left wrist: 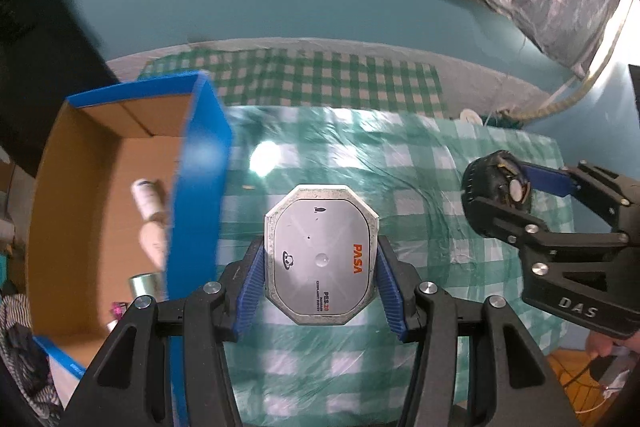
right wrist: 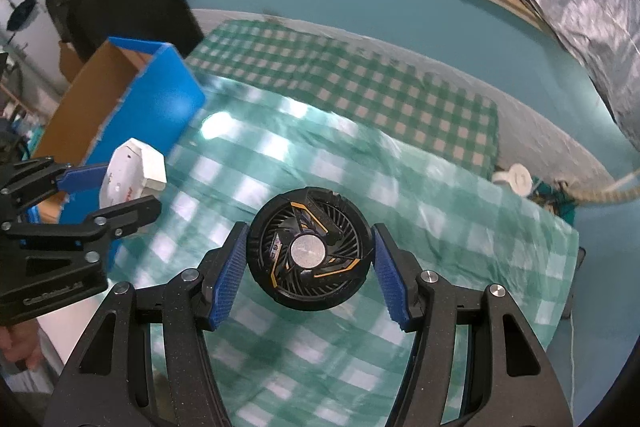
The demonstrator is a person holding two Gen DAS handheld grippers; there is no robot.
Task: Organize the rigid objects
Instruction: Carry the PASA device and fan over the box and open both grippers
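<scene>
Octagonal PASA junction box (left wrist: 321, 255), grey with a silvery rim and orange lettering, sits clamped between the blue pads of the left tongs (left wrist: 321, 279), held above the checked cloth and just right of the cardboard box. From the right wrist view the same piece shows as a pale block at the left, close beside the box's blue wall.

Round black fan (right wrist: 308, 251), with dark blades, yellow trim and a silver hub, is gripped across its rim by the right tongs (right wrist: 306, 281), both blue pads pressed to its sides. It hangs over the middle of the cloth, well apart from the junction box, to its right.

Open cardboard box (left wrist: 200, 163) with blue outer walls stands at the left edge of the tabletop (right wrist: 460, 227). Inside it lie a white cylindrical bottle (left wrist: 146, 197) and a shiny metal can (left wrist: 144, 283), near the right wall; other small items there are too blurred to name.

A green-and-white checked cloth under clear plastic covers the tabletop, and a darker checked cloth (left wrist: 320, 79) lies at the far side. A small white round object (right wrist: 516, 179) rests near the far right corner. Teal floor surrounds everything.
</scene>
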